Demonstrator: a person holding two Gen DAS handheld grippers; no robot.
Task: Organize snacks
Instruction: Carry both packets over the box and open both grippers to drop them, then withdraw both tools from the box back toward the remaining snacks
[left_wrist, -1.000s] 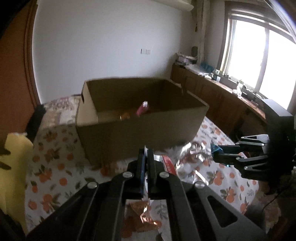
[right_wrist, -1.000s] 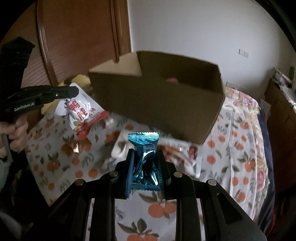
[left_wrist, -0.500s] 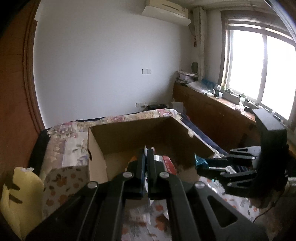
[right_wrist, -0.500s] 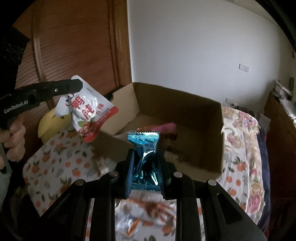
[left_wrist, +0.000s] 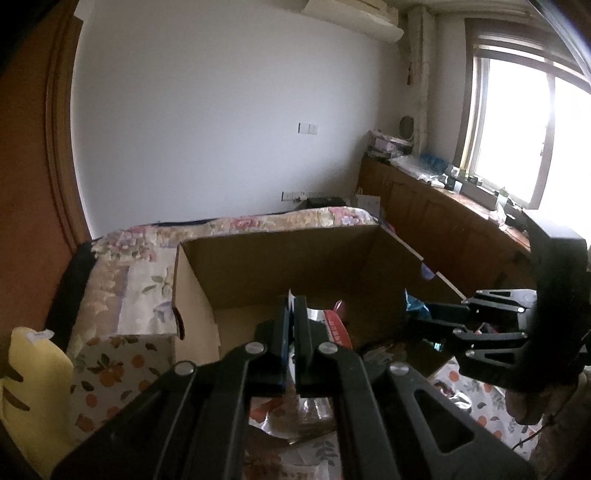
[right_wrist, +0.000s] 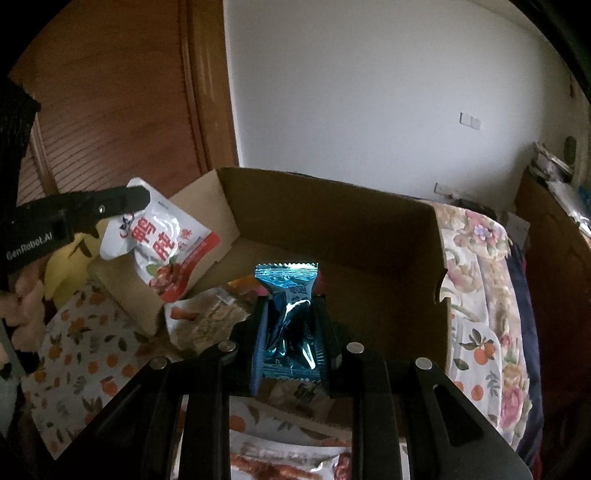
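An open cardboard box (left_wrist: 280, 258) (right_wrist: 332, 229) stands on the bed with several snack packs inside. My left gripper (left_wrist: 294, 306) is shut on the top edge of a white and red snack pouch (right_wrist: 162, 247), which hangs over the box's left rim in the right wrist view, where the left gripper (right_wrist: 138, 197) comes in from the left. The pouch (left_wrist: 332, 325) shows only as a sliver behind the fingers in the left wrist view. My right gripper (right_wrist: 290, 314) is shut on a blue foil packet (right_wrist: 288, 295) above the box's near side. The right gripper (left_wrist: 417, 317) also shows at the box's right wall.
An orange-print sheet (right_wrist: 74, 350) covers the bed, with loose snack packs (right_wrist: 288, 465) lying in front of the box. A yellow plush toy (left_wrist: 33, 387) sits left of the box. A wooden door (right_wrist: 110, 92) stands behind, and low cabinets (left_wrist: 443, 221) line the window wall.
Both grippers have risen and moved forward from in front of the box to over its open top, each keeping its pack. The box interior now shows.
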